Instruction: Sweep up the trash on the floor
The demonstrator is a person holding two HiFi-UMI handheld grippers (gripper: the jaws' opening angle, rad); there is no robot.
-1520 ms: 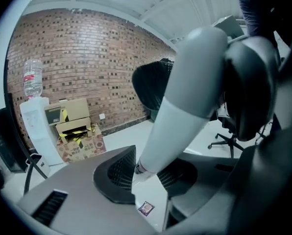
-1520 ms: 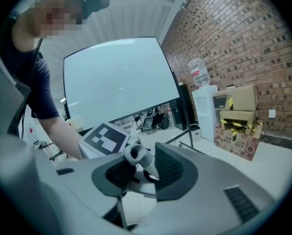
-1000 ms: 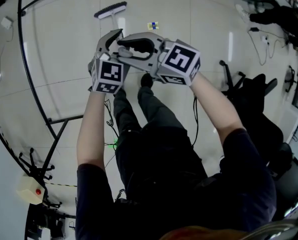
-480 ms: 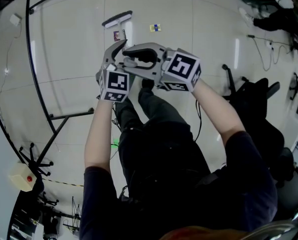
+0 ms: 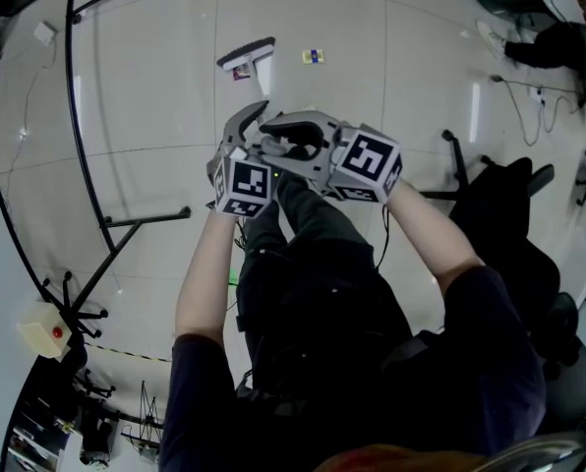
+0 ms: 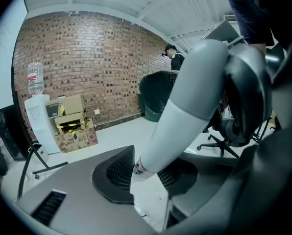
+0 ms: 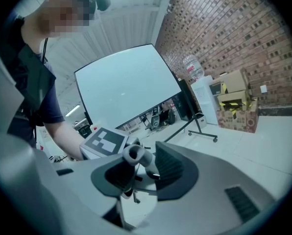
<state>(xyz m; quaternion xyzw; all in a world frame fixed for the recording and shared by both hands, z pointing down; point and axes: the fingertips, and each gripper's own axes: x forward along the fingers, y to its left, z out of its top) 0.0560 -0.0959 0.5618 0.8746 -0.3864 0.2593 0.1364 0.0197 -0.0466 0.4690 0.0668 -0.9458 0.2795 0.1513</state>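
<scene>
Currently we hold the broom's pale handle (image 6: pixel 185 106) in both grippers, close together in front of us. The left gripper (image 6: pixel 147 173) is clenched on the shaft, and the right gripper (image 7: pixel 141 170) grasps it near its top end. On the tiled floor (image 5: pixel 146 87) ahead, the brush head (image 5: pixel 247 55) rests with a small reddish scrap (image 5: pixel 241 71) just beside it. A yellow-and-blue piece of trash (image 5: pixel 313 57) lies near it, to the right.

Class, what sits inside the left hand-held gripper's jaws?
A pale broom handle, clamped between its pads. Beyond them the handle and broom head are covered in that gripper's view.
</scene>
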